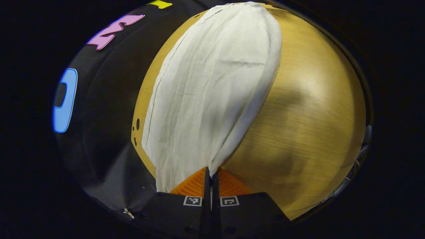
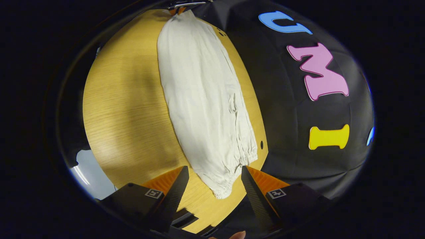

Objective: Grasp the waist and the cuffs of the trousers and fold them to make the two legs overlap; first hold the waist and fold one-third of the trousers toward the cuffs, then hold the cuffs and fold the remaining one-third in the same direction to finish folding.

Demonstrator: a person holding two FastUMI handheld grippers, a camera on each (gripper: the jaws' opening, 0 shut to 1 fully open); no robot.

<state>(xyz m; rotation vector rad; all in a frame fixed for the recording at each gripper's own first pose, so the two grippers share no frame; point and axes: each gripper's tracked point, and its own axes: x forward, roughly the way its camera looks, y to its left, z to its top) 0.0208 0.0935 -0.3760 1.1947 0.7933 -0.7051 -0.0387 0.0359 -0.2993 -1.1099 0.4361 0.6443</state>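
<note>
Left hand-held gripper [image 1: 211, 172] clamped on trousers [image 1: 212, 93]; right hand-held gripper [image 2: 215, 172] spread wide over waistband.

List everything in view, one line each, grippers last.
trousers: one pair, off-white, laid lengthwise on the table, legs overlapped, gathered end nearest the right gripper.
table: one, light wood, under the trousers.
booth wall: one, black cloth, behind the table's far edge.
left gripper: one, fingers closed on the trousers' end.
right gripper: one, fingers spread either side of the gathered end, not touching it.
</note>
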